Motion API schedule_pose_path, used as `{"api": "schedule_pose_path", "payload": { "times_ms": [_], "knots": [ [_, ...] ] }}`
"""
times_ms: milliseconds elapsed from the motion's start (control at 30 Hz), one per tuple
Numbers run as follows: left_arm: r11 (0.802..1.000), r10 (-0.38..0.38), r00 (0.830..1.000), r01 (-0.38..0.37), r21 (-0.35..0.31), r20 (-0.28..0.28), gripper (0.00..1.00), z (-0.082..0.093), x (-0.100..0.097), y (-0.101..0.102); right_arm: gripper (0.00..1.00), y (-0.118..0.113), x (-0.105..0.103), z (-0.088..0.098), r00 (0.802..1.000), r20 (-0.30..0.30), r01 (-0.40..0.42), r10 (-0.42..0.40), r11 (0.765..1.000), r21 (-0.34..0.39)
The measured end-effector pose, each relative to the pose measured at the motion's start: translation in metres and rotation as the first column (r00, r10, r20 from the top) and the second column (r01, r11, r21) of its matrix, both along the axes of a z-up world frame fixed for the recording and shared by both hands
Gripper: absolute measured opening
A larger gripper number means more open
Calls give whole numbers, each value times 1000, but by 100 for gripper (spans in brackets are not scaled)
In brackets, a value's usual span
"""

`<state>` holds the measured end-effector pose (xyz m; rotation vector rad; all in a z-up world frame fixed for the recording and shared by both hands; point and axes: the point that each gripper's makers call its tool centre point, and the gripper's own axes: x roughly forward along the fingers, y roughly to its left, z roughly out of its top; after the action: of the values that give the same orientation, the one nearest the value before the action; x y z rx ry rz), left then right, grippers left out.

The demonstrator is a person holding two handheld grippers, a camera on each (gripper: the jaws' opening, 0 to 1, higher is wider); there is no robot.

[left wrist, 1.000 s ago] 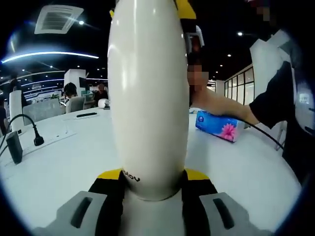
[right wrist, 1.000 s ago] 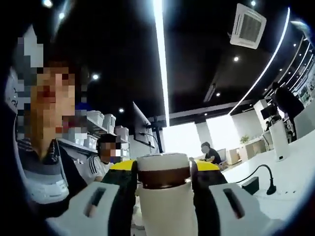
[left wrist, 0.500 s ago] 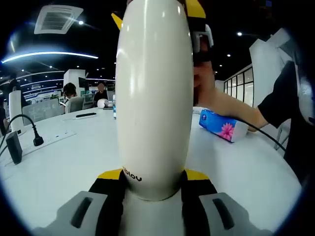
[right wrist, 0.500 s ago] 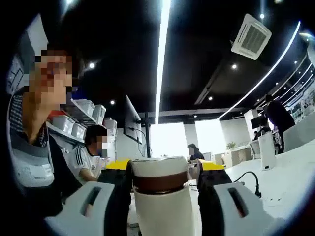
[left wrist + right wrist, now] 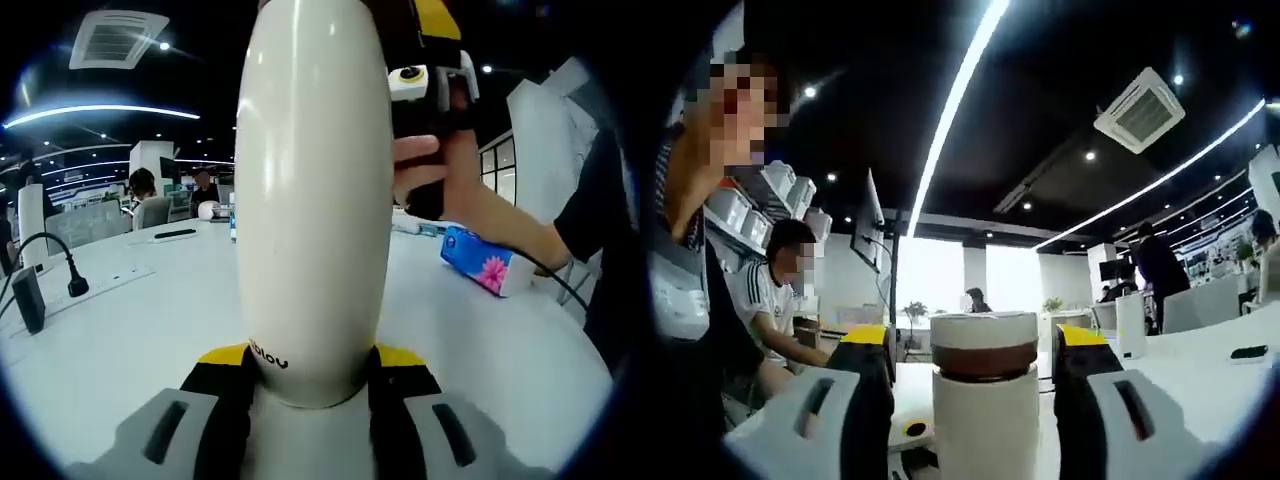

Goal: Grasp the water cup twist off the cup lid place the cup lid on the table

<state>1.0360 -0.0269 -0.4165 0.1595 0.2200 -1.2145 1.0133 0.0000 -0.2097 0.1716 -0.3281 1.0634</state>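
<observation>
Left gripper point(image 5: 312, 372) clamped on the white cup point(image 5: 314, 200) body, held upright above the table point(image 5: 120, 330); right gripper point(image 5: 975, 345) spread wider than the lid point(image 5: 984, 345) — not touching it.

— How is the water cup point(image 5: 315, 190) seen in the left gripper view?

— A smooth, glossy cream-white body is shown standing between the two yellow-tipped jaws, which are pressed against its lower sides. Small dark lettering is printed near its base (too curved to be read fully). Its top is cut off by the upper edge.

— And the cup lid point(image 5: 983, 345)?

— In the right gripper view it is shown as a cream cap with a flat top, with a brown band beneath it. It sits level on the white neck. The jaws on either side are seen slightly apart from it, with a narrow gap at each flank
</observation>
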Motion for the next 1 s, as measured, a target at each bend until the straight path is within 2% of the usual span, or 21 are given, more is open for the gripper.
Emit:
{"api": "schedule_pose_path", "payload": {
  "times_ms": [167,267,433,567,733,900,967,1000],
  "knots": [
    [1000,0,1000,0,1,1,47,0,0,-1,65,-5,-3,1,996,2,92,-92,996,-8],
    [1000,3,1000,-3,0,0,47,1,0,-1,65,-7,1,-1,983,20,182,-182,982,-41],
    [1000,4,1000,-4,1,0,47,1,0,-1,63,-3,0,-4,974,5,226,-226,972,-56],
    [1000,5,1000,-5,1,0,47,1,1,-1,55,0,-2,-5,960,37,280,-277,956,-87],
    [1000,5,1000,-5,1,0,47,1,2,-1,56,0,-5,1,944,61,328,-324,941,-86],
    [1000,6,1000,-6,1,0,47,1,2,-1,55,-3,4,-3,921,52,388,-385,915,-105],
    [1000,7,1000,-7,1,0,47,1,2,-1,56,-8,10,-8,905,37,424,-423,897,-121],
    [1000,7,1000,-7,1,0,47,1,1,-1,57,-13,14,-10,884,46,467,-465,875,-130]
  ]
}}
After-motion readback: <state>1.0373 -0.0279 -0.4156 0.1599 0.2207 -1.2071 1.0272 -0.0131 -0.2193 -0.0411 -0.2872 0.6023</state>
